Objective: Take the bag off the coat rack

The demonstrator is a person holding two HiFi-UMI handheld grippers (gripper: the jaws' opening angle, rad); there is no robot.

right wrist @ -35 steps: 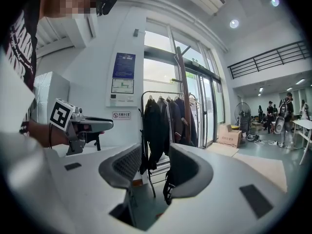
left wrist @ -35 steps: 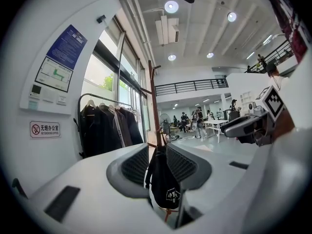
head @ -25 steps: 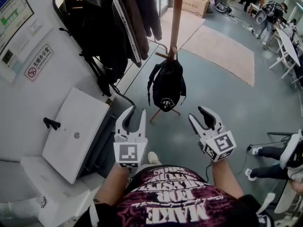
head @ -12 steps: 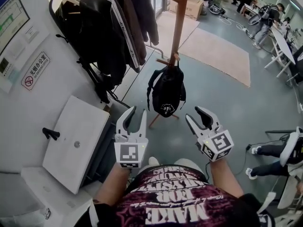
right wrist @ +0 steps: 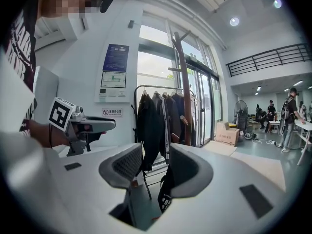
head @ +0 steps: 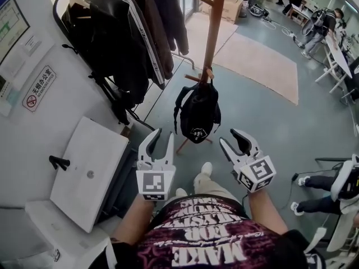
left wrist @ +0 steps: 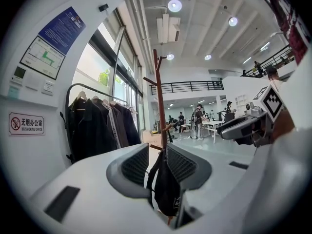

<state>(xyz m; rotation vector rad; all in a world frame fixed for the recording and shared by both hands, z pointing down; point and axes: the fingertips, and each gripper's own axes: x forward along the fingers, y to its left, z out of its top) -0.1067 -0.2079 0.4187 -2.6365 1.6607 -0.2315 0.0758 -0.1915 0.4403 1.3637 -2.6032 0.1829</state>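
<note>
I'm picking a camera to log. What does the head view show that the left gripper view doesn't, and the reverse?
Only the head view: a shoe and the cube on the left gripper. Only the left gripper view: ceiling lights and a railing. Both: the bag hanging on the rack, the jackets, the right gripper.

Both forearms reach forward side by side, near the torso. The left gripper (head: 156, 140) points straight ahead, jaws apart and empty. The right gripper (head: 235, 139) angles slightly leftward, jaws likewise apart, holding nothing.
</note>
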